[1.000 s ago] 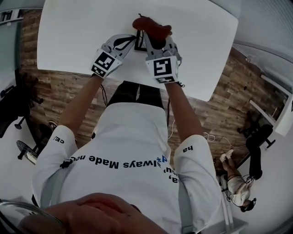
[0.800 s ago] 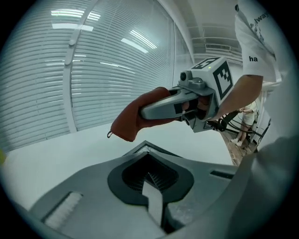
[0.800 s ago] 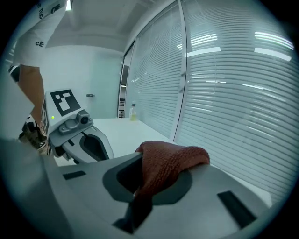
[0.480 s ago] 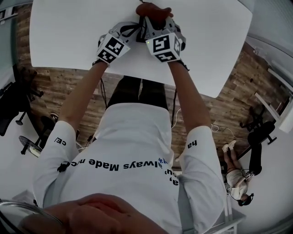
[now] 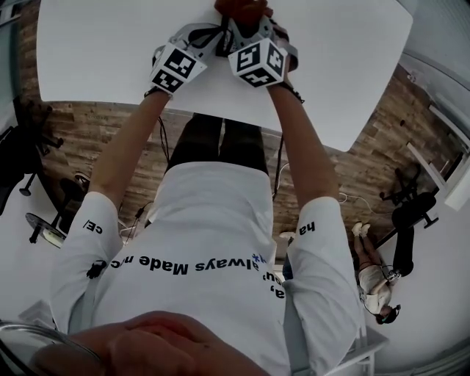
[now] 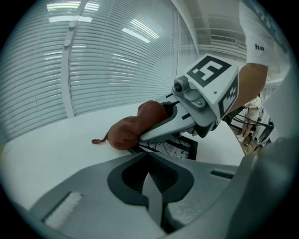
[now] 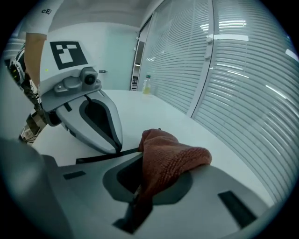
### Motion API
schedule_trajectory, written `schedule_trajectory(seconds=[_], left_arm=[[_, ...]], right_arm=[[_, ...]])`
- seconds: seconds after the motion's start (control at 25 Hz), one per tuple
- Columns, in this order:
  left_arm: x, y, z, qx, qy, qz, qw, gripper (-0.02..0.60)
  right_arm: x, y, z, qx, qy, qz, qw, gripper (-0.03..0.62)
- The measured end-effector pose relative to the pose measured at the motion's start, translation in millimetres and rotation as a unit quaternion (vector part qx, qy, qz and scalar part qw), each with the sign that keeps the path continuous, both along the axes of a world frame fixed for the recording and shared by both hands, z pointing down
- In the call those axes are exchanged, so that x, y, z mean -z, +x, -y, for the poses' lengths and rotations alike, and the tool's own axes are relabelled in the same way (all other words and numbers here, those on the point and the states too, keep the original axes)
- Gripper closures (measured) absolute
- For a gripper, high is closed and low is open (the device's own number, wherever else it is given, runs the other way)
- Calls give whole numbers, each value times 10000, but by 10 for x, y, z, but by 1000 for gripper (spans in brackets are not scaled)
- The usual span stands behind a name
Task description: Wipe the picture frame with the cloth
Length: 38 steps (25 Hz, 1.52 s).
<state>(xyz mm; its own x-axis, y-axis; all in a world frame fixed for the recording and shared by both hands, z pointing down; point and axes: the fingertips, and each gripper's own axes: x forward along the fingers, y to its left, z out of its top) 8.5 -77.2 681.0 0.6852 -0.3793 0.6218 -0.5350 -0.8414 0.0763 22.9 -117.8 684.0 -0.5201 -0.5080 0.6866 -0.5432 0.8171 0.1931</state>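
On the white table [image 5: 110, 51] lies a black picture frame [image 6: 180, 147] with a dark branching print. My left gripper [image 6: 145, 158] is shut on the frame's near edge. In the right gripper view its tip [image 7: 119, 148] sits on the frame's black edge [image 7: 100, 157]. My right gripper [image 7: 140, 164] is shut on a red-brown cloth [image 7: 170, 156] and presses the cloth [image 6: 135, 128] onto the frame's far part. In the head view both grippers meet at the top centre. The cloth [image 5: 242, 9] shows there just beyond them, and the frame is hidden.
A small bottle [image 7: 147, 85] stands at the table's far end by the blinds. Below the table's near edge [image 5: 330, 139] there is wooden floor. Office chairs [image 5: 22, 161] stand at the left, and a seated person [image 5: 378, 290] is at the lower right.
Both grippers and the cloth have moved away from me, further across the table. The right gripper stays shut on the cloth.
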Motion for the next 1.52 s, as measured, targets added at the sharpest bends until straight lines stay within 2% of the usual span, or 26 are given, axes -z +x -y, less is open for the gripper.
schedule_trajectory(seconds=[0.16, 0.28, 0.56, 0.88, 1.0, 1.28, 1.52], left_arm=[[5, 0, -9, 31, 46, 28, 10000, 580], [52, -22, -20, 33, 243, 73, 9997, 580], [226, -301, -94, 420, 446, -130, 9980, 580], [203, -441, -177, 551, 380, -107, 9977, 580], [239, -363, -152, 483, 406, -143, 9979, 580], [244, -66, -95, 166, 414, -190, 9988, 580], [23, 79, -75, -148, 69, 32, 9999, 580]], right_arm=[[32, -18, -173, 87, -42, -53, 9999, 565], [65, -52, -340, 99, -81, 8, 9999, 565], [90, -135, -754, 136, -236, 138, 9995, 565], [34, -93, -1222, 324, -302, 104, 9990, 565], [75, -25, -1072, 251, -146, 19, 9996, 565], [255, 240, -235, -228, 405, 8, 9989, 565], [132, 321, 201, -413, 220, 65, 9989, 565]])
